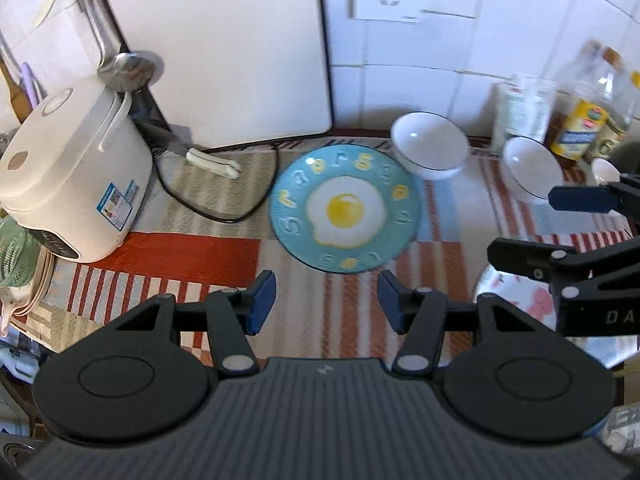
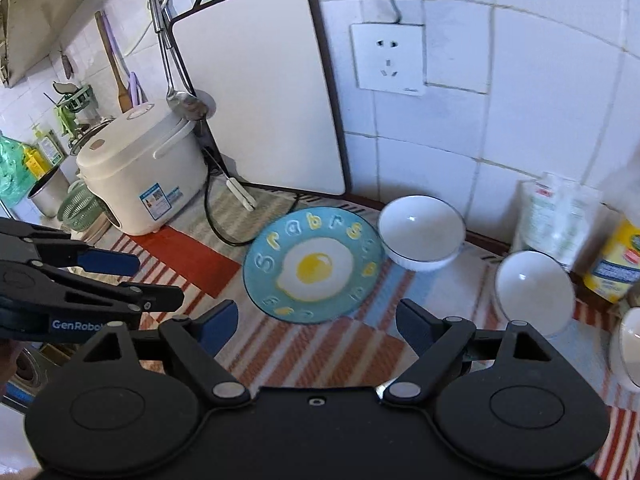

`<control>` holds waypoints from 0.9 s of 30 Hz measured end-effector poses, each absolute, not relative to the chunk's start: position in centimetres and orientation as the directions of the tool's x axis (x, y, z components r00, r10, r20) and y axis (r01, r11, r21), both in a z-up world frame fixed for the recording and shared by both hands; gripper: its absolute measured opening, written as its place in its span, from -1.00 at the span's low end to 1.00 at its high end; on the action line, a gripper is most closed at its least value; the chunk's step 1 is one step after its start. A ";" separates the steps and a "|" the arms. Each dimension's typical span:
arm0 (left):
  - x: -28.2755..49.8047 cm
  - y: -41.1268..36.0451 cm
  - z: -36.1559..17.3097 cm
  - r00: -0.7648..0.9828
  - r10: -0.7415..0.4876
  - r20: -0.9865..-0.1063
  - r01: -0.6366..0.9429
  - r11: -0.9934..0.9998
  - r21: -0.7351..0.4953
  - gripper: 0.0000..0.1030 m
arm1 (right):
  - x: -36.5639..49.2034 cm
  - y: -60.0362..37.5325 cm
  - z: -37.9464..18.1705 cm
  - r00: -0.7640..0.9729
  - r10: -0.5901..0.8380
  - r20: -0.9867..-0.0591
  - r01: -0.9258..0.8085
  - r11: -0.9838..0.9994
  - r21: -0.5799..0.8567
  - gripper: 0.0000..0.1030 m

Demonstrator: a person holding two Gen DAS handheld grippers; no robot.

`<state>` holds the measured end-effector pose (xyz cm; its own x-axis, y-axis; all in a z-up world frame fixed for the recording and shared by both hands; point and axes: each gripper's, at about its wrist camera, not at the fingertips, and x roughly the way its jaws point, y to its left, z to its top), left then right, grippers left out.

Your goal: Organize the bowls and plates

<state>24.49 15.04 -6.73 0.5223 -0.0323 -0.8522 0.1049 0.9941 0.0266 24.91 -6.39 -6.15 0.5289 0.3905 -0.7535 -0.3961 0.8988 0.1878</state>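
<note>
A blue plate with a fried-egg picture [image 1: 345,209] [image 2: 313,266] lies on the striped cloth. A white bowl [image 1: 430,151] [image 2: 421,232] sits just behind its right edge. A second white bowl [image 1: 530,169] [image 2: 534,291] stands further right, and a third one shows at the right edge [image 2: 628,348]. A white plate with pink print [image 1: 516,294] lies under the right gripper in the left wrist view. My left gripper [image 1: 326,302] is open and empty in front of the blue plate. My right gripper [image 2: 316,326] is open and empty, also just in front of it.
A white rice cooker [image 1: 68,184] [image 2: 140,176] stands at the left with its black cord [image 1: 216,208] on the cloth. A white cutting board [image 1: 216,48] [image 2: 256,88] leans on the tiled wall. Bottles and jars [image 1: 584,120] [image 2: 560,216] stand at the back right.
</note>
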 end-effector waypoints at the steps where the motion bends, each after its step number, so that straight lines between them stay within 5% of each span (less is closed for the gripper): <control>1: 25.0 15.5 -7.0 0.525 -0.030 -0.851 0.097 0.995 0.024 0.13 | 25.4 -6.1 -6.5 0.525 0.391 -0.756 -0.392 0.899 0.193 0.73; 14: 29.8 18.9 -13.1 0.548 0.014 -0.837 0.021 0.999 0.030 0.23 | 31.1 -5.5 -14.4 0.514 0.392 -0.763 -0.186 0.919 0.347 0.72; 27: 35.2 21.8 -20.7 0.510 0.017 -0.860 -0.088 0.996 -0.032 0.23 | 34.1 -3.5 -21.3 0.512 0.322 -0.796 -0.136 0.946 0.294 0.64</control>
<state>35.22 21.79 -20.73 0.5100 0.0172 -0.8600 -0.0885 0.9955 -0.0325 34.12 -3.53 -21.27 0.5124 0.3216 -0.7963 -0.1365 0.9459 0.2942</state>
